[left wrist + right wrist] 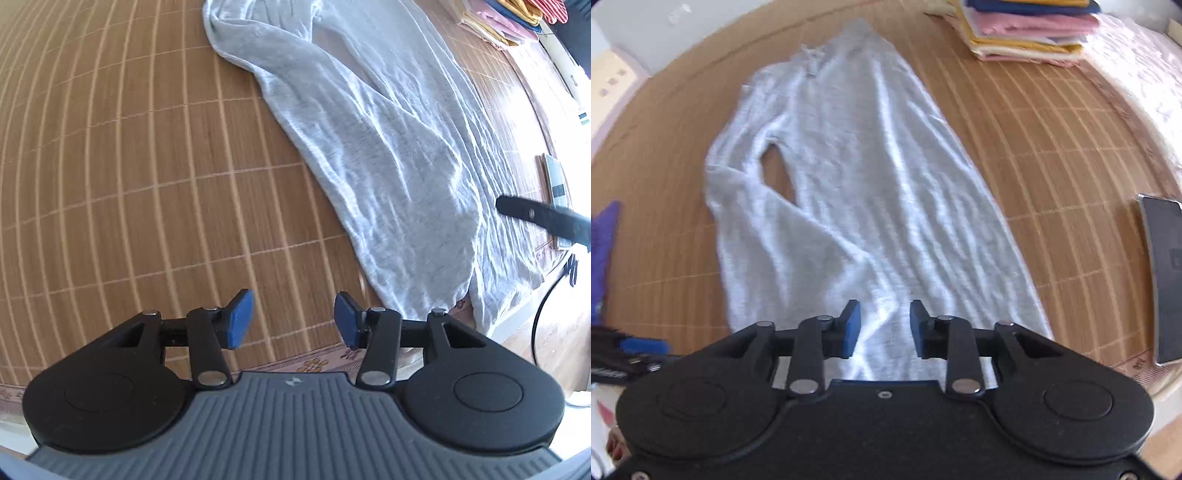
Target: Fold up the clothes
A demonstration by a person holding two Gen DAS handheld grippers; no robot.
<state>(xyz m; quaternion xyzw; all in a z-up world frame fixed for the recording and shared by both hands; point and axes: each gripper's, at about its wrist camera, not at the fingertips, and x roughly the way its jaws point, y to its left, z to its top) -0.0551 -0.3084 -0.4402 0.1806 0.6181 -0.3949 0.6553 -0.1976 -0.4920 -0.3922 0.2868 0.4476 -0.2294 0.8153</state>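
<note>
Grey garment [857, 192] is lying spread lengthwise on the bamboo mat [129, 184]; both grippers are hanging open and empty, left gripper [293, 319] beside its edge, right gripper [884, 328] over the near hem; looks like we're between folds; next up is probably pinching an edge.

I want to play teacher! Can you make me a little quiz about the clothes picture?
1. True or false: the grey garment lies spread out on the bamboo mat.
2. What sits at the mat's far right corner? A) a stack of folded clothes B) a teddy bear C) a shoe
3. Is anything between the pads of the left hand-held gripper?

Key: 1 true; 2 A; 3 no, its jaws stand open over bare mat.
</note>
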